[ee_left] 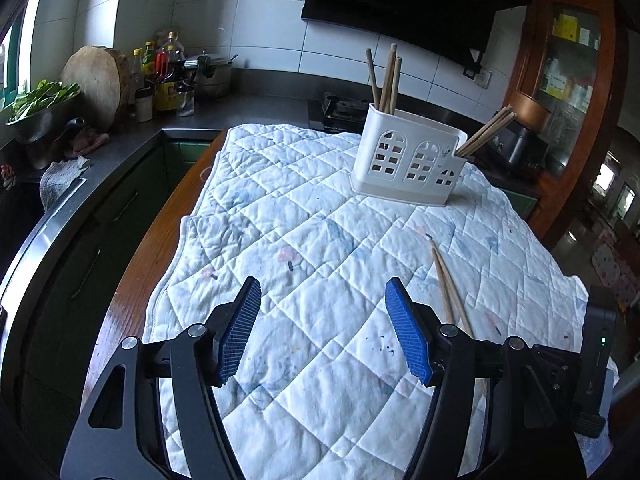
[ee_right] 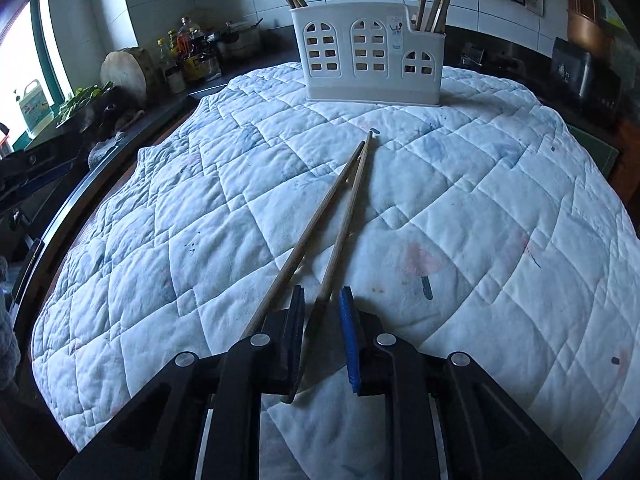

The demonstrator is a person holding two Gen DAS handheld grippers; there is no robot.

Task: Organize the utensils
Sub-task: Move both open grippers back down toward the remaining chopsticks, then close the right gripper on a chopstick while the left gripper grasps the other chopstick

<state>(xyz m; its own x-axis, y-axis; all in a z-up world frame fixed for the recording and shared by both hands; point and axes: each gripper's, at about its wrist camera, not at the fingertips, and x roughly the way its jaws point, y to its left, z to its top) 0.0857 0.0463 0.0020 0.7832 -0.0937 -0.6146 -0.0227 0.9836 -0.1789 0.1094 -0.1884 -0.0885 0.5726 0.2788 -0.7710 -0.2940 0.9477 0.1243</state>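
Two chopsticks (ee_right: 340, 208) are left on the quilted cloth (ee_right: 480, 208), lying in a narrow V with their tips pointing toward the white utensil holder (ee_right: 372, 56). That holder already carries chopsticks in both end compartments, so I judge the sorting mostly done. My right gripper (ee_right: 322, 320) sits low at the near ends: one stick runs between its narrowed jaws, the other passes just outside the left finger. Whether the pads actually pinch the stick I can't quite tell. My left gripper (ee_left: 322, 332) hangs wide open over bare cloth, empty, well apart from the holder. Left to do: lift the pair and drop it in.
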